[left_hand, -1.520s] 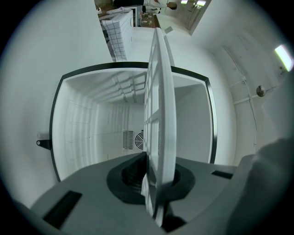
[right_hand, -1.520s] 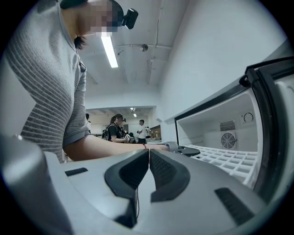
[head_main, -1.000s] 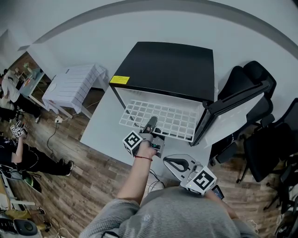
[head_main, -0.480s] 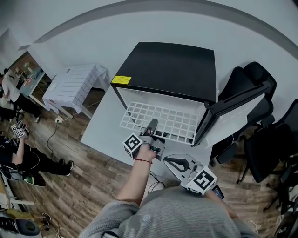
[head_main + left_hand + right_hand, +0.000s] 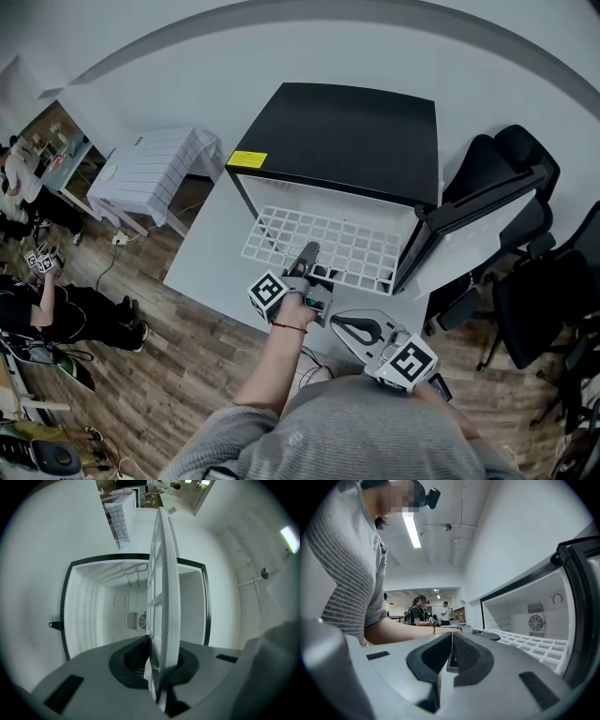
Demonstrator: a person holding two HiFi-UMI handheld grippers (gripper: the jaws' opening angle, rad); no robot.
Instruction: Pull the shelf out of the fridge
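A black mini fridge (image 5: 347,136) stands on a white table, its door swung open to the right. A white wire grid shelf (image 5: 323,242) sticks well out of its opening. My left gripper (image 5: 306,258) is shut on the shelf's front edge, left of middle. In the left gripper view the shelf (image 5: 161,597) runs edge-on between the jaws toward the white fridge interior (image 5: 117,616). My right gripper (image 5: 354,327) hangs below the shelf's front, apart from it, jaws shut and empty. The right gripper view shows the shelf (image 5: 532,644) and the fridge's opening at the right.
The open fridge door (image 5: 469,220) stands right of the shelf. Black office chairs (image 5: 539,281) crowd the right side. A white slatted table (image 5: 150,173) sits at left. The white table's edge (image 5: 202,291) runs below the shelf, with wooden floor beyond. People stand in the background.
The shelf and my left gripper have come a little further out of the fridge toward me. My right gripper has stayed in place.
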